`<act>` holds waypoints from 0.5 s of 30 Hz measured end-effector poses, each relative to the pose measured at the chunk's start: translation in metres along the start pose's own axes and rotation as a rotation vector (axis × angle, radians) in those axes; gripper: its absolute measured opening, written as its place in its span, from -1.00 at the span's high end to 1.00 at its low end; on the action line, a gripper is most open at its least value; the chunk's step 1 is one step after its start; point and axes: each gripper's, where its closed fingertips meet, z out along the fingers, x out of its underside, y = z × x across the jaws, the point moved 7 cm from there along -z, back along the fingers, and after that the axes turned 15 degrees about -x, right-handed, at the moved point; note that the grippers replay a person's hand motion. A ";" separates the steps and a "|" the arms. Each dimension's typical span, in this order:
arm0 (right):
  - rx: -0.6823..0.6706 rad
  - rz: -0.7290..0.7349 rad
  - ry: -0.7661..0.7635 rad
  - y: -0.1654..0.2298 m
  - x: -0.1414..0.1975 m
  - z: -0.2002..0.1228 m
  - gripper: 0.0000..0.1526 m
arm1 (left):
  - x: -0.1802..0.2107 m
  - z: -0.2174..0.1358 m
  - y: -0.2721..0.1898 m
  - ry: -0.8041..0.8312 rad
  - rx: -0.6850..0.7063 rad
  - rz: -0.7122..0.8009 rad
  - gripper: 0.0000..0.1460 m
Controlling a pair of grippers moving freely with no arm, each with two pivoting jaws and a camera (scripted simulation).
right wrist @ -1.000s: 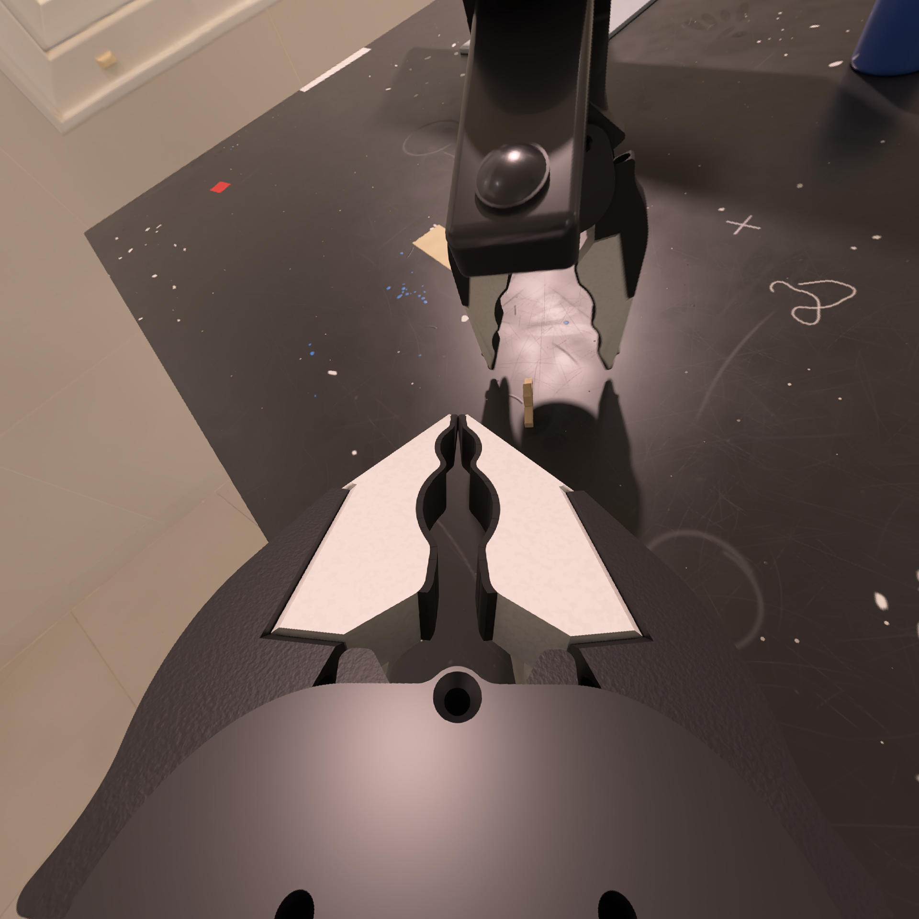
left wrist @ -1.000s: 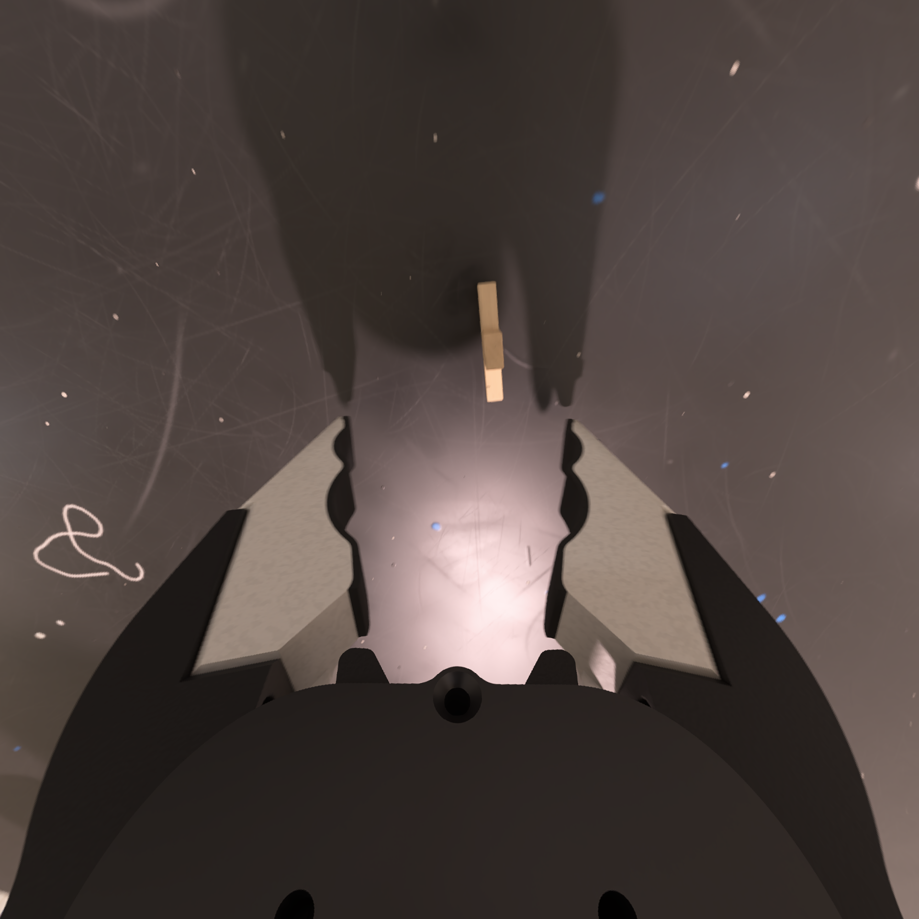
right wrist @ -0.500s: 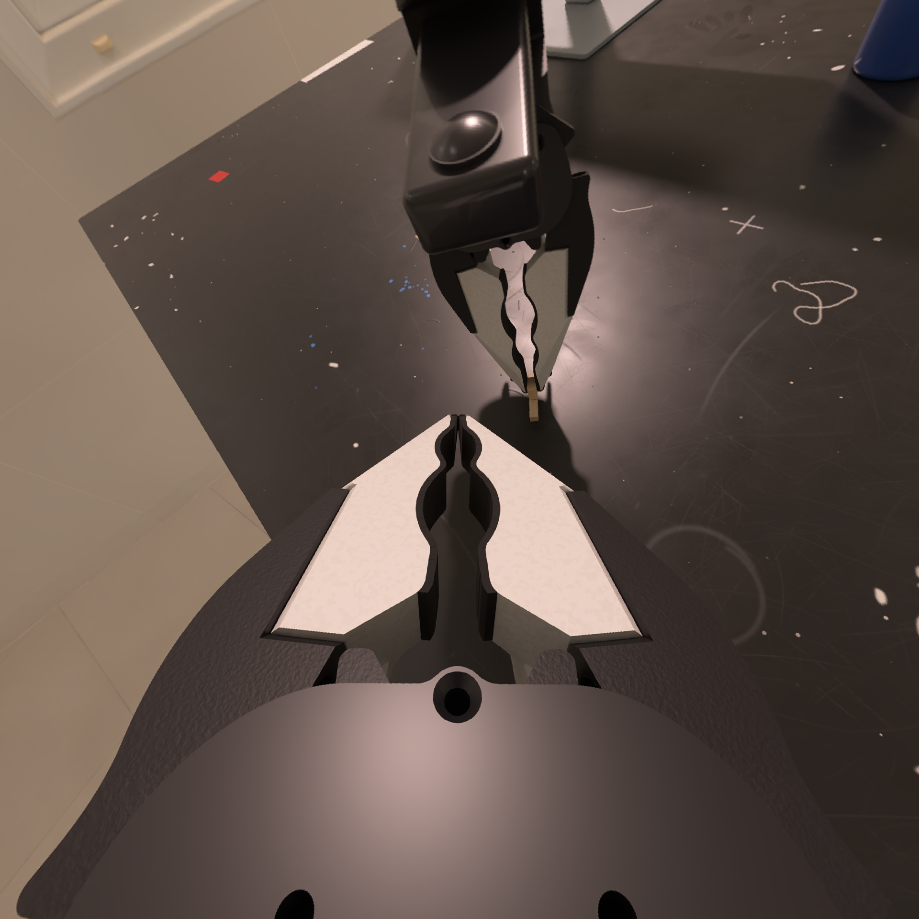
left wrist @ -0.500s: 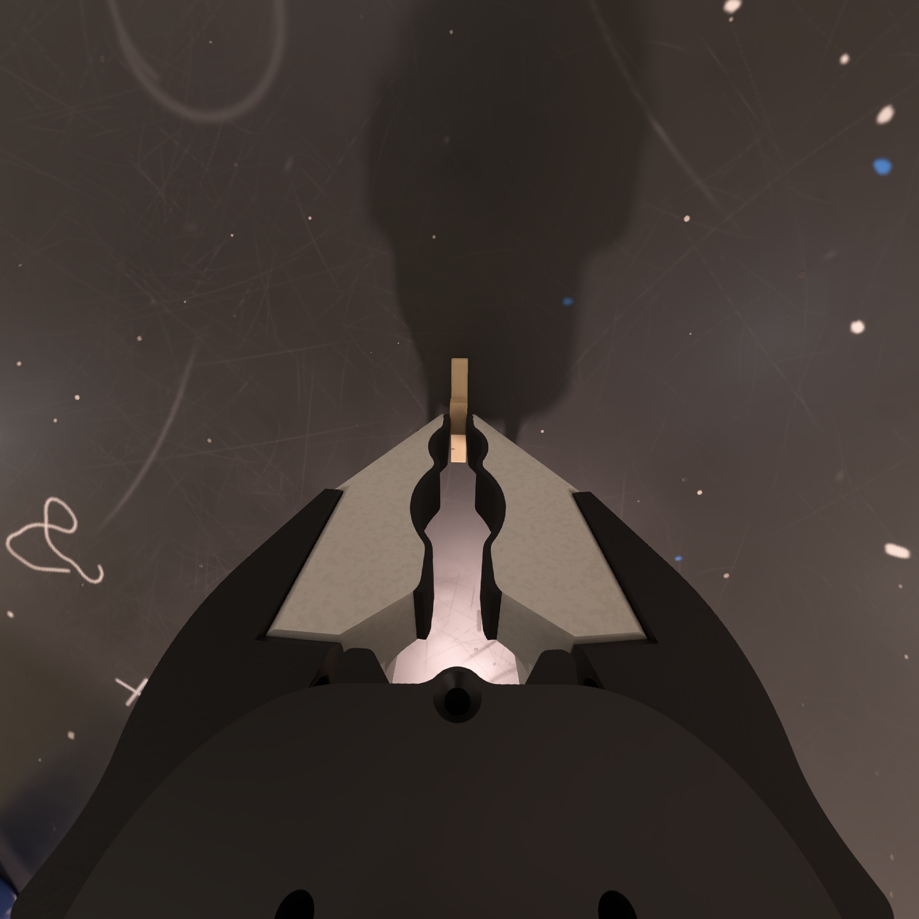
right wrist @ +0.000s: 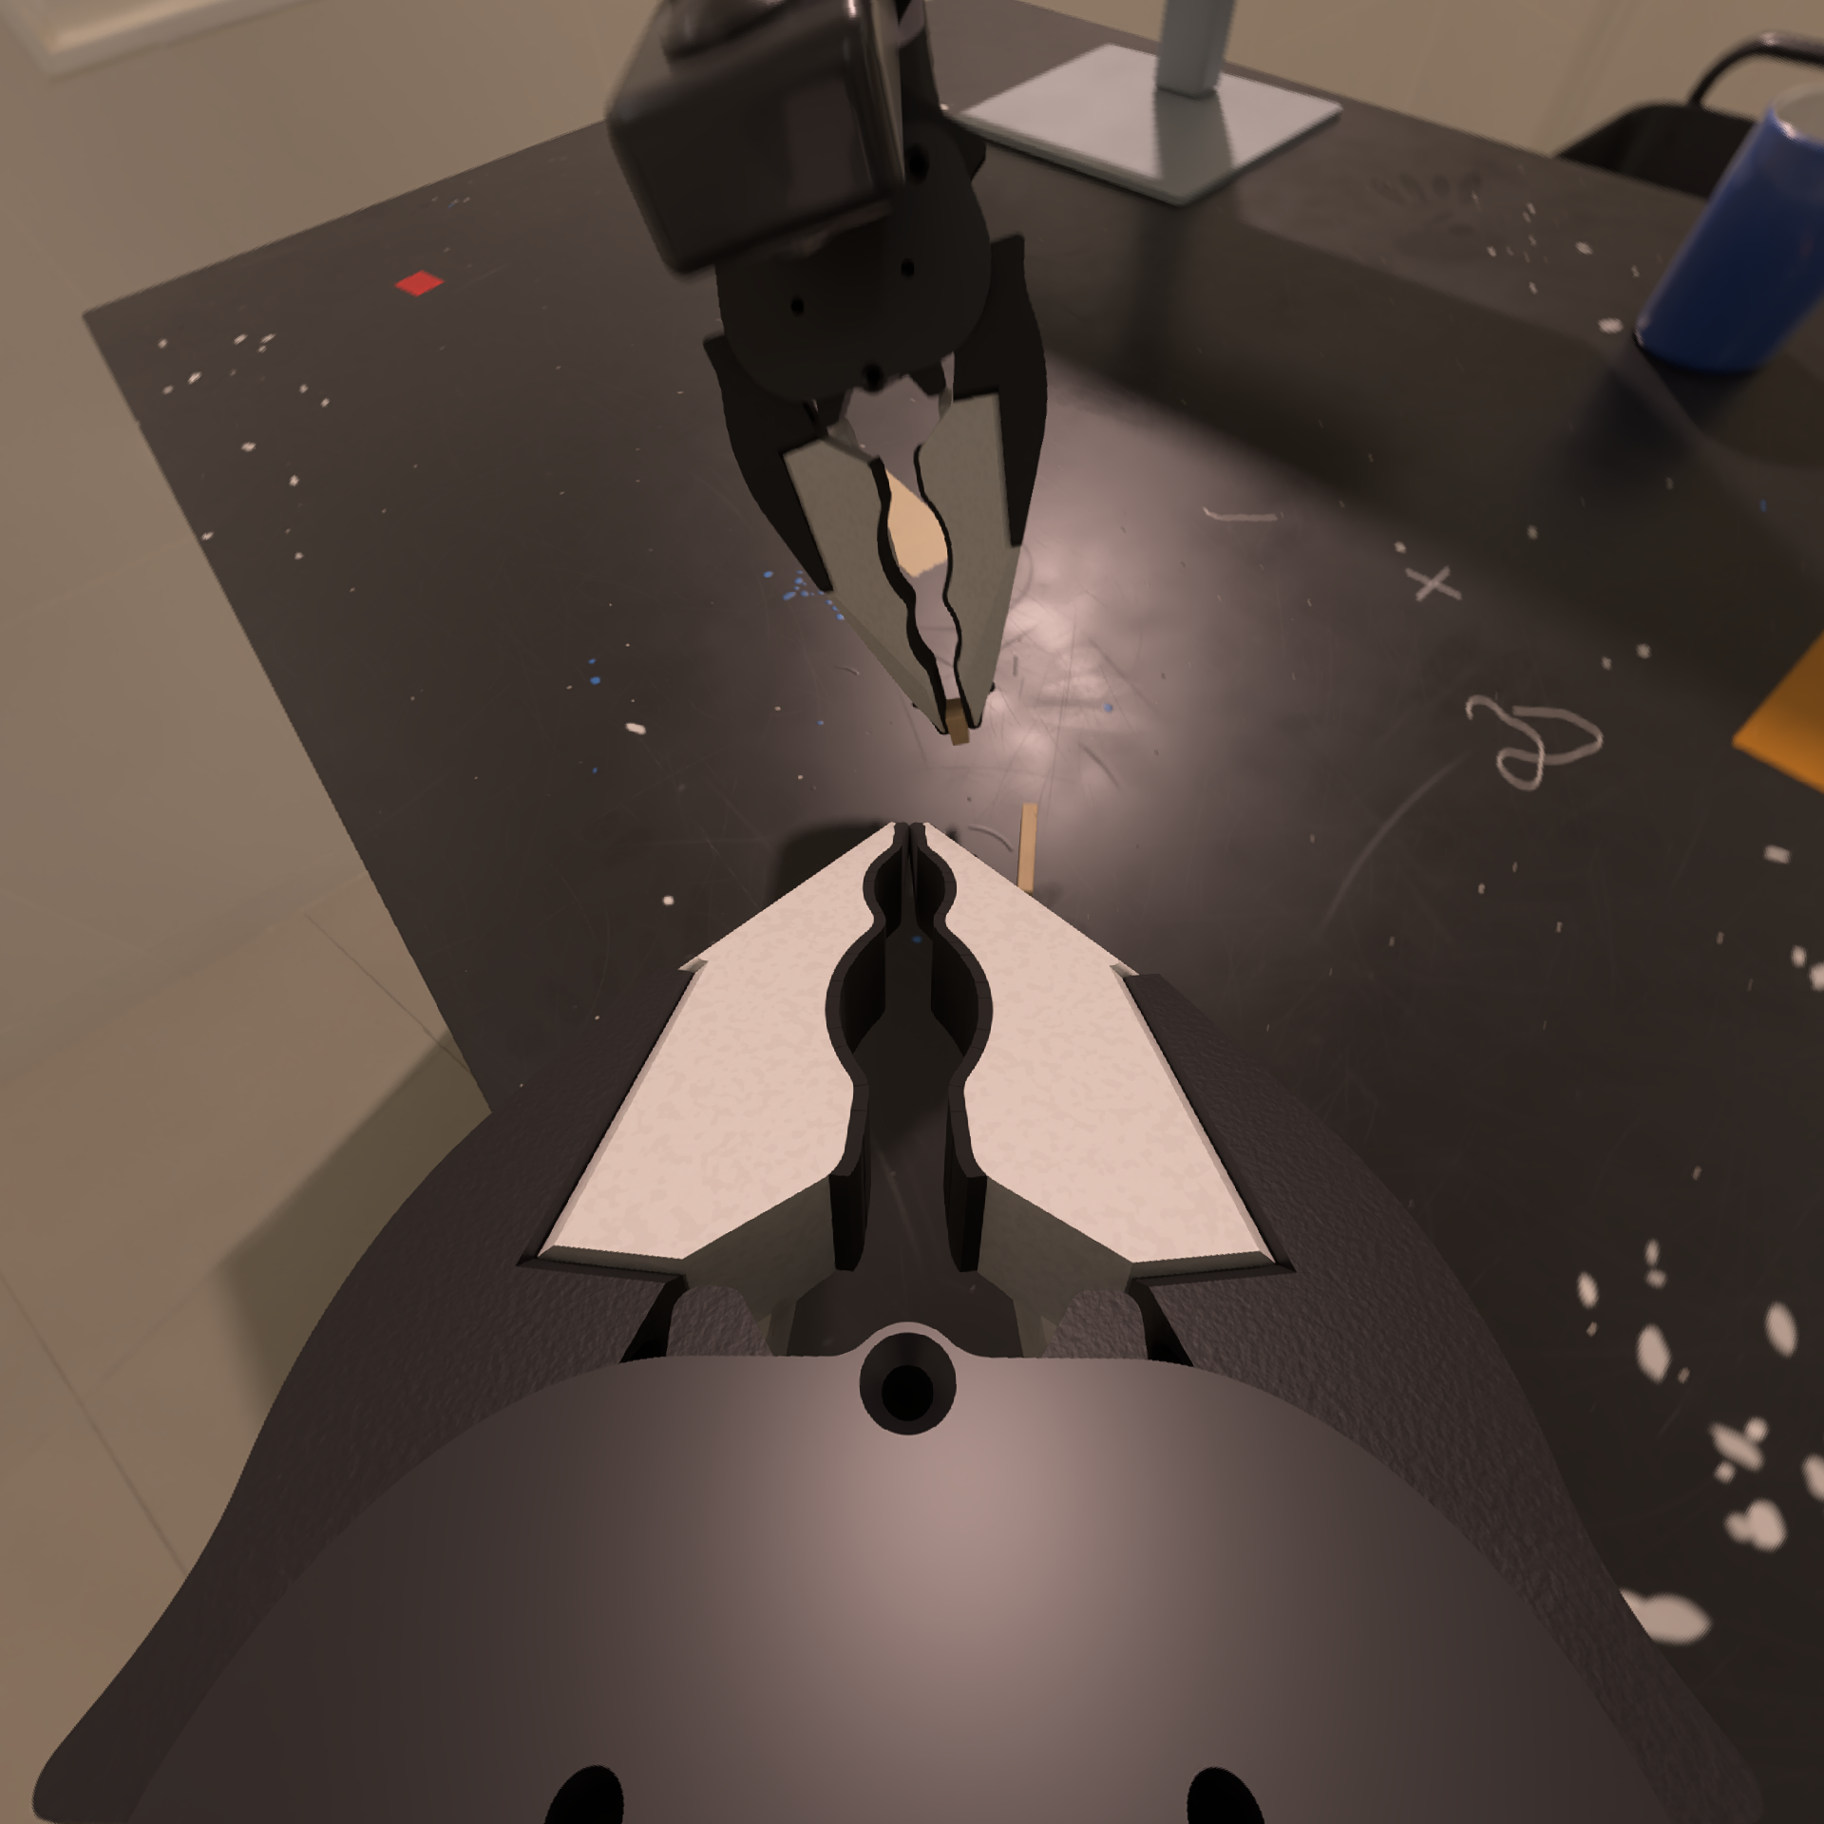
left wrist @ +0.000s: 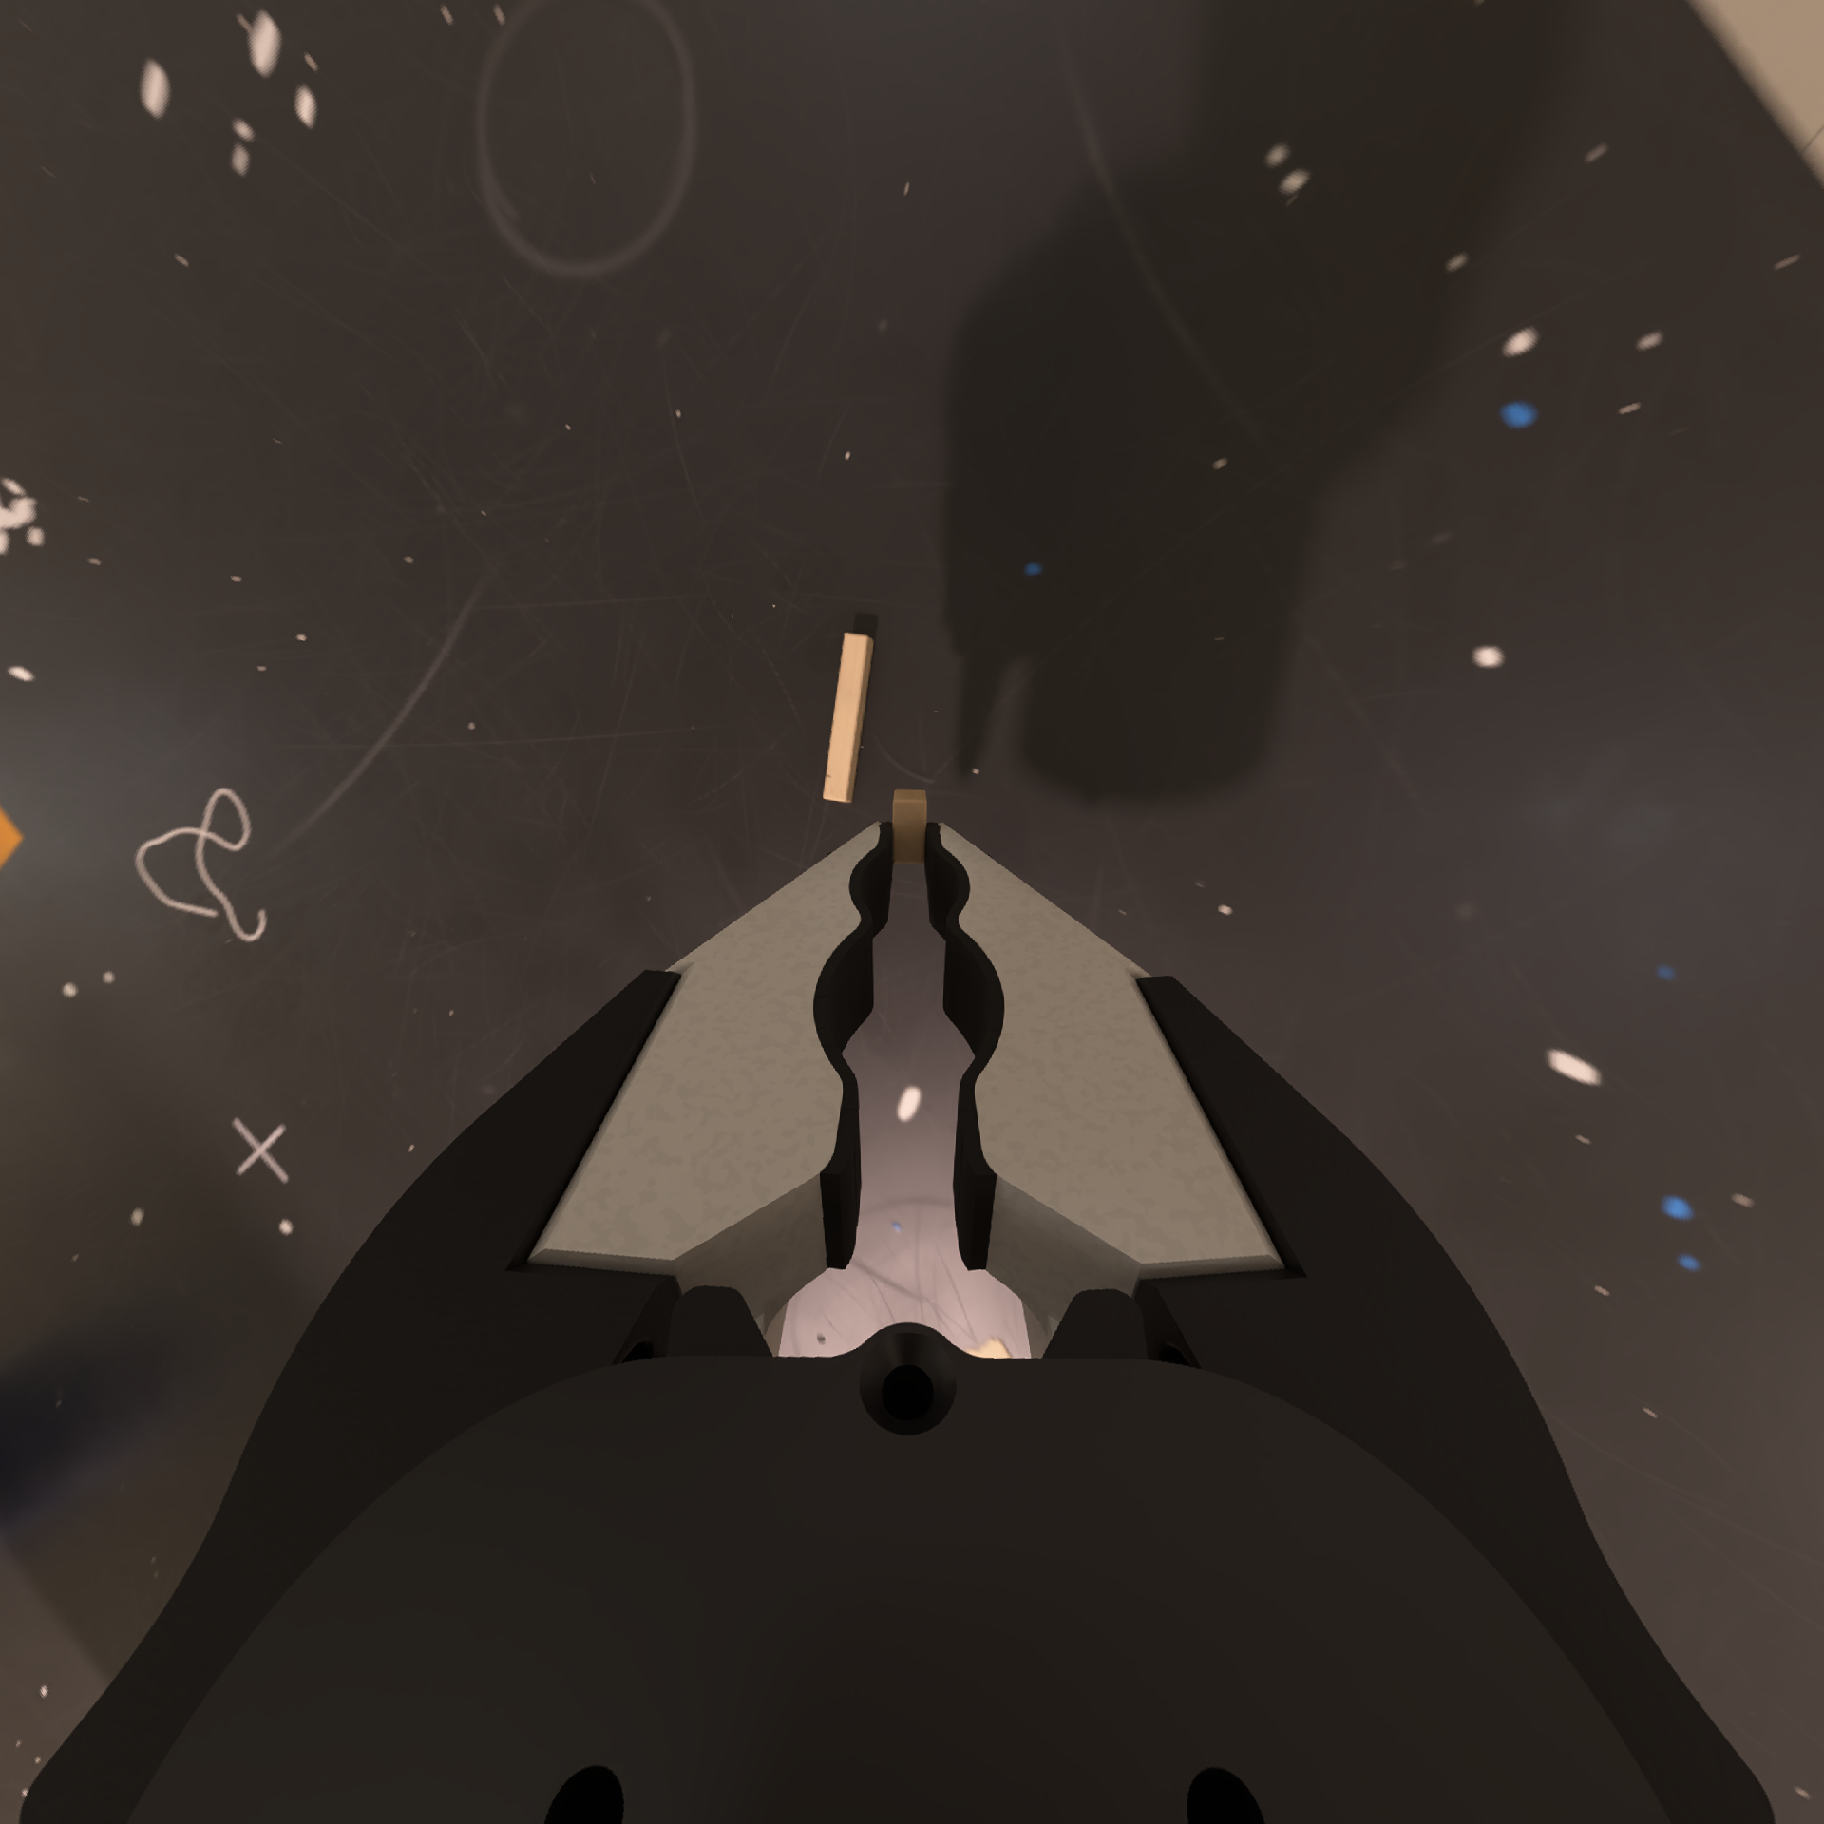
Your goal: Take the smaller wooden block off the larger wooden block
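Note:
My left gripper [left wrist: 908,839] is shut on the smaller wooden block [left wrist: 908,821], a tiny tan piece pinched at the fingertips and held above the dark table. The larger wooden block [left wrist: 849,717], a thin pale slat, lies on the table a little ahead and to the left of those tips. In the right wrist view the left gripper [right wrist: 955,719] hangs in the air with the small block [right wrist: 957,728] at its tips, and the slat [right wrist: 1027,847] lies below it. My right gripper [right wrist: 908,831] is shut and empty, low, just left of the slat.
The black table [right wrist: 494,553] is scratched and paint-speckled; its left edge drops to a beige floor. A blue cup [right wrist: 1737,247] stands at the far right, a grey stand base [right wrist: 1145,118] at the back, an orange sheet [right wrist: 1791,725] at the right edge.
My left gripper closed on the small block, then rose and drew back with it, parting it from the slat. The right gripper stayed shut and has barely moved.

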 end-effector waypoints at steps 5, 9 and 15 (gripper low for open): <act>-0.055 -0.143 0.043 -0.001 -0.022 0.016 1.00 | -0.005 -0.047 -0.004 -0.067 -0.032 -0.016 0.92; -0.076 -0.263 0.132 -0.004 -0.038 0.039 1.00 | -0.002 -0.068 -0.012 -0.064 -0.057 -0.010 0.92; -0.225 -0.399 0.208 -0.004 -0.046 0.075 1.00 | 0.005 -0.087 -0.025 -0.105 -0.067 -0.025 0.92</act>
